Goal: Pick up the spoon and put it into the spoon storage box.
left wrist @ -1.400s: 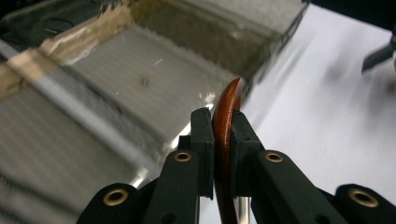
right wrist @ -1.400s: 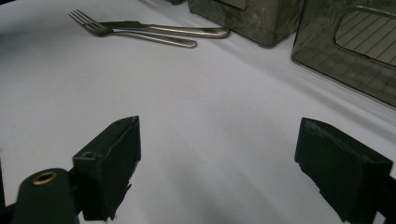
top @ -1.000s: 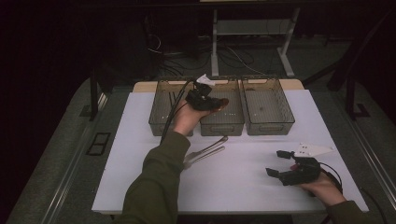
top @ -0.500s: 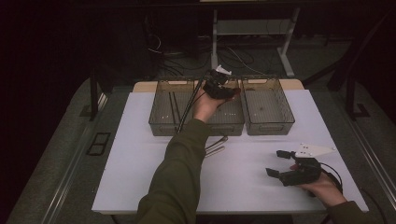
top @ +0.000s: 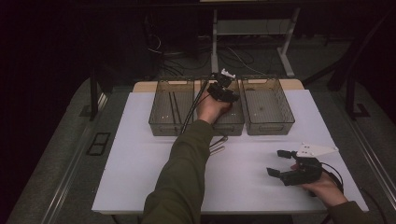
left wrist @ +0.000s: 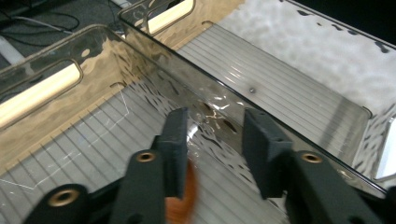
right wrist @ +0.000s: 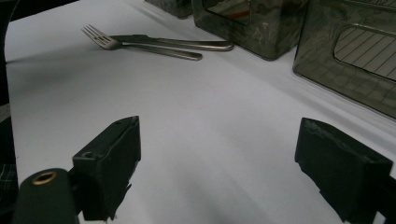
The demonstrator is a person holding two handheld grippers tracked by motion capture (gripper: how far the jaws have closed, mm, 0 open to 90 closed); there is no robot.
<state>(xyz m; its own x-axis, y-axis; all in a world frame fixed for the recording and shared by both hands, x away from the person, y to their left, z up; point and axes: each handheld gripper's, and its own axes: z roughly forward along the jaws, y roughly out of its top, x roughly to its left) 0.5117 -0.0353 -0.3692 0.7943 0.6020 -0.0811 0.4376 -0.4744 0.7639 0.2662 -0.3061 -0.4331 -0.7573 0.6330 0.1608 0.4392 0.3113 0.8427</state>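
Three clear bins stand in a row along the far edge of the white worktop [top: 140, 163]. The left gripper [top: 223, 89] hangs over the middle bin [top: 229, 127]. Its jaws have just been opening and stand parted, with nothing pinched between the pads. A blurred orange-brown thing [left wrist: 184, 200] lies low beside one jaw, over the bin floor, so this drop is judged nearly done. The right gripper [top: 276, 162] rests near the worktop's near right corner, jaws spread wide and empty. A fork [right wrist: 140, 46] and a knife [right wrist: 173, 42] lie on the worktop just in front of the middle bin, judged still to be sorted. What the orange-brown thing is cannot be told, since motion blur and the picture's lower edge cut it off.
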